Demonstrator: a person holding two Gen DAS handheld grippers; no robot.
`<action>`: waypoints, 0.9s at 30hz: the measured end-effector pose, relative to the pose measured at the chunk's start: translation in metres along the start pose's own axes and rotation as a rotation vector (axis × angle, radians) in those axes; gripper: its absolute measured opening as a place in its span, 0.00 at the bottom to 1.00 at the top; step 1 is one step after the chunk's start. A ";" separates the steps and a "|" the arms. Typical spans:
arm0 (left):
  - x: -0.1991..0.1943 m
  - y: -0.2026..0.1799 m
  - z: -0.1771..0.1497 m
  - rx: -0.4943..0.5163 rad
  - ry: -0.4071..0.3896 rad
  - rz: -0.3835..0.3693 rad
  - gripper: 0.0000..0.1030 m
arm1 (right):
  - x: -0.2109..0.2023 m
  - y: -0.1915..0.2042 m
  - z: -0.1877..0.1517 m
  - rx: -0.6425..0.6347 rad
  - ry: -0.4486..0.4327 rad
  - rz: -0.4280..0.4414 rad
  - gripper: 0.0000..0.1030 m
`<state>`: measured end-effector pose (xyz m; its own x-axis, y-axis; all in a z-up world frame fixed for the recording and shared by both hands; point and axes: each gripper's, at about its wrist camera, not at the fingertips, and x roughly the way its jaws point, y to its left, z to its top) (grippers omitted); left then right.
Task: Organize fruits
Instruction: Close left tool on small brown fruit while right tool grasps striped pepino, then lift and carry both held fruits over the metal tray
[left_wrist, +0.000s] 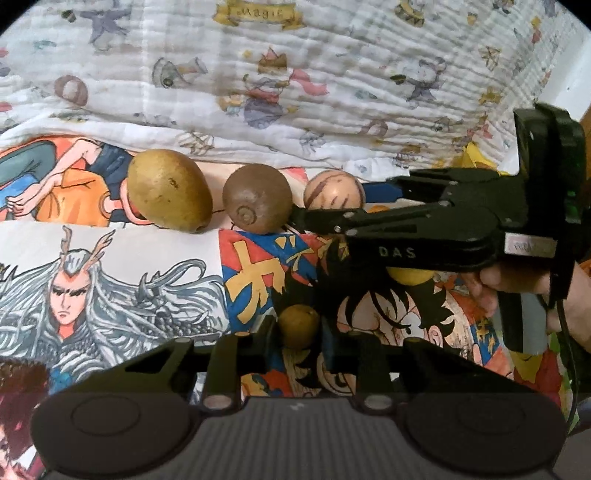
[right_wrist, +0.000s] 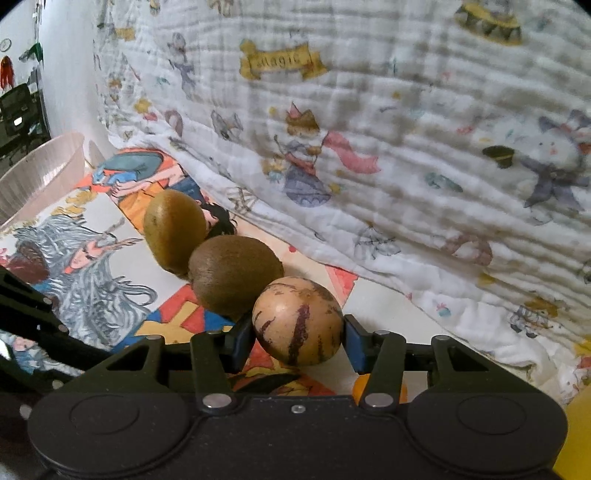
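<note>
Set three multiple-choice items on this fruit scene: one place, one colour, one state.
1. Which fruit lies in the middle of the row? A pale striped fruit B kiwi C green fruit
2. The right gripper has finger pads coloured: A red B blue C white
3. The left gripper is: A wide open B shut on a small brown fruit C out of view
B: the kiwi has a neighbour on each side. B: the pads show blue. B: its fingers clamp the fruit.

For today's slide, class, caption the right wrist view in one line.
Right gripper jaws flank a tan, dark-streaked round fruit, last in a row with a fuzzy brown kiwi and olive-green oval fruit.
</note>
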<state>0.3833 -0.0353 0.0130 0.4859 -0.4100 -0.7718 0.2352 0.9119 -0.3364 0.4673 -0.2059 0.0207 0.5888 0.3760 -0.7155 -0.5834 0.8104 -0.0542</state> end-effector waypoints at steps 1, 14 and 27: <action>-0.003 0.000 0.000 -0.001 -0.004 0.000 0.27 | -0.004 0.001 -0.001 0.003 -0.006 0.004 0.51; -0.058 0.001 -0.024 0.002 -0.055 -0.006 0.27 | -0.089 0.032 -0.018 -0.012 -0.100 0.052 0.51; -0.104 0.010 -0.062 0.032 -0.079 0.011 0.27 | -0.126 0.091 -0.059 -0.048 -0.119 0.119 0.51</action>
<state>0.2831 0.0173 0.0561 0.5536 -0.4010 -0.7299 0.2554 0.9159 -0.3095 0.3071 -0.2057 0.0645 0.5743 0.5209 -0.6316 -0.6772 0.7358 -0.0089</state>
